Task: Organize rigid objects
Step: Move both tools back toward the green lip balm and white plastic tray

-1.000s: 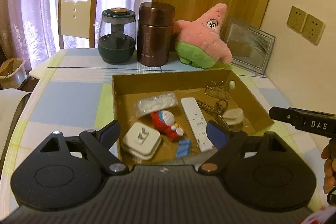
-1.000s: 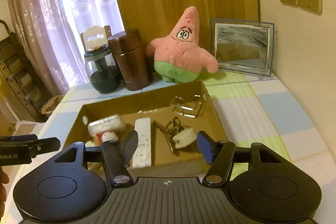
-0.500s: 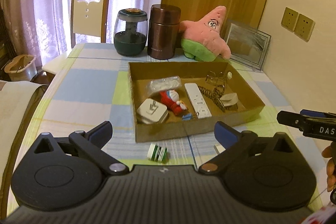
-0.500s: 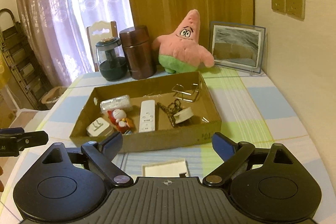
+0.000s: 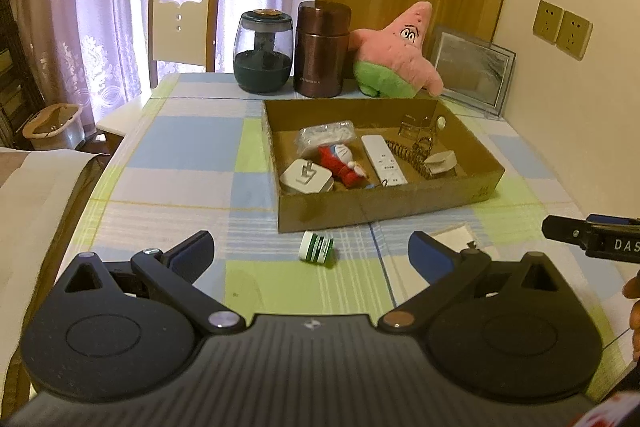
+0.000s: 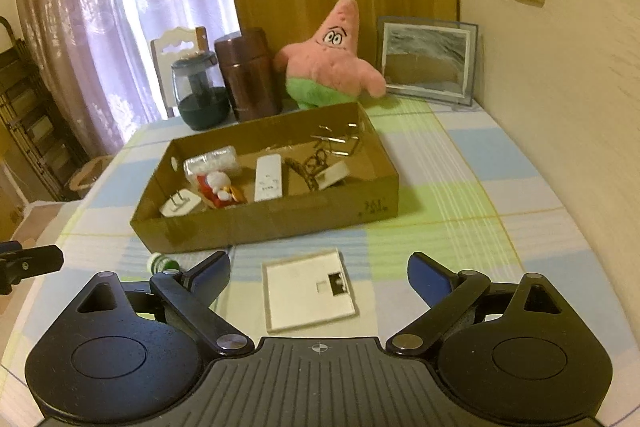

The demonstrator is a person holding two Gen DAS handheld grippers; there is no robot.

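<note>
A shallow cardboard box sits mid-table. It holds a white plug adapter, a red-and-blue toy figure, a white remote, a bagged white item, a chain and a wire stand. A small green-and-white bottle lies on the cloth in front of the box, just ahead of my open, empty left gripper. A flat white square plate lies in front of the box, between the fingers of my open, empty right gripper.
At the back stand a dark glass jar, a brown canister, a pink starfish plush and a framed picture. A chair is behind the table. The wall is close on the right. The table's left edge drops to a bed.
Both grippers have pulled back from over the box toward the near table edge. The bottle and the white plate have come into view in front of the box. Both stay open.
</note>
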